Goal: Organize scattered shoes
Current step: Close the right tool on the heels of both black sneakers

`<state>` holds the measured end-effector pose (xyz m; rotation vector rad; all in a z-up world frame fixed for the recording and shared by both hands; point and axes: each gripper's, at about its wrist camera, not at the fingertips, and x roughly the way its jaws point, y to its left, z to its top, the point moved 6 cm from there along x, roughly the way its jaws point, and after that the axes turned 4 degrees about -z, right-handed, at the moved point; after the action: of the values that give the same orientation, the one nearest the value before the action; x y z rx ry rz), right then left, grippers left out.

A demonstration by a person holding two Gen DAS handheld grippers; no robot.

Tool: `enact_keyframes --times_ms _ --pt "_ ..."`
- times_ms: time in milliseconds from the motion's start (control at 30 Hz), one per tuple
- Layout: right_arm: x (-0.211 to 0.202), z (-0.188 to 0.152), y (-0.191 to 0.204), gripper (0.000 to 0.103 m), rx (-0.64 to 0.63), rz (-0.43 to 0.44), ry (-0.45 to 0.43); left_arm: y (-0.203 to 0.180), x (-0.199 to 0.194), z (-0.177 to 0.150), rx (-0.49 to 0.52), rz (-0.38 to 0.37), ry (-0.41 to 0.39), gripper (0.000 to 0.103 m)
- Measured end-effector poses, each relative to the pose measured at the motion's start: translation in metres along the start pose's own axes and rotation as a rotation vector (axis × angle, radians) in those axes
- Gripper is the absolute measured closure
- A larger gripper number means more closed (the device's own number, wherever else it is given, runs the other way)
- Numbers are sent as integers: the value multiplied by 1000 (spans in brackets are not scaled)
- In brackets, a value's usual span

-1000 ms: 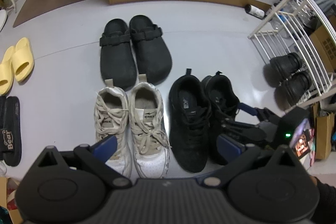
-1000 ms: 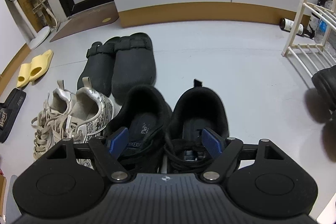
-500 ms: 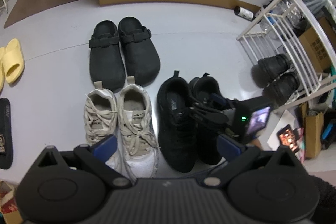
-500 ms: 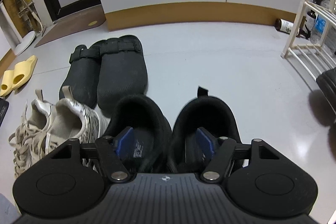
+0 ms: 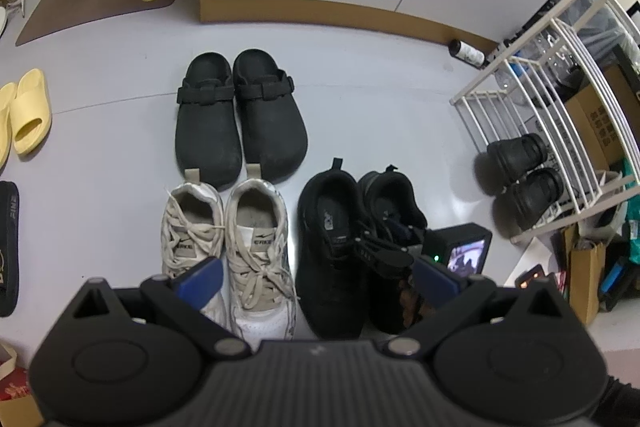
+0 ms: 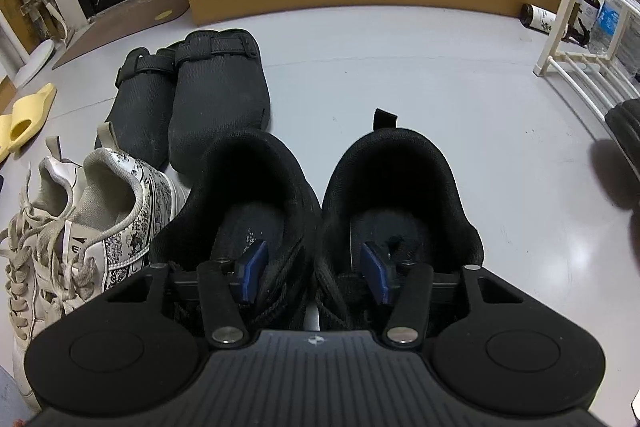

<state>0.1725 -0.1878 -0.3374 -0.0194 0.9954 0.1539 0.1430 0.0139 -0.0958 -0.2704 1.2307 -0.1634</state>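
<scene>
Scanning from the left of the left wrist frame, I pass yellow slides [image 5: 30, 111], white sneakers [image 5: 224, 243], then the black sneakers [image 5: 360, 243] at lower centre. My left gripper [image 5: 316, 277] hangs spread and empty. My right gripper [image 6: 314, 273] is closing, one finger inside each black sneaker, their adjoining inner walls between the pads. Those mesh collars look soft and light, so I'd pinch there. Toes and contact stay hidden.
</scene>
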Motion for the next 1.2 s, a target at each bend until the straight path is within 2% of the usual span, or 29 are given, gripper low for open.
enact_keyframes --times_ms 467,733,967,1133,1200 --pt "8 -11 6 47 -49 26 33 -3 6 -1 8 4 17 1" --pt "7 -20 9 47 -110 38 -41 -7 5 -1 16 3 19 1" --pt "4 -23 8 56 -72 -10 -116 -8 5 -1 17 0 20 1" --pt "14 -18 4 61 -35 24 -48 -7 4 -2 16 -7 17 1" --pt "19 -17 3 68 -39 14 -39 -7 2 -2 17 -10 14 1"
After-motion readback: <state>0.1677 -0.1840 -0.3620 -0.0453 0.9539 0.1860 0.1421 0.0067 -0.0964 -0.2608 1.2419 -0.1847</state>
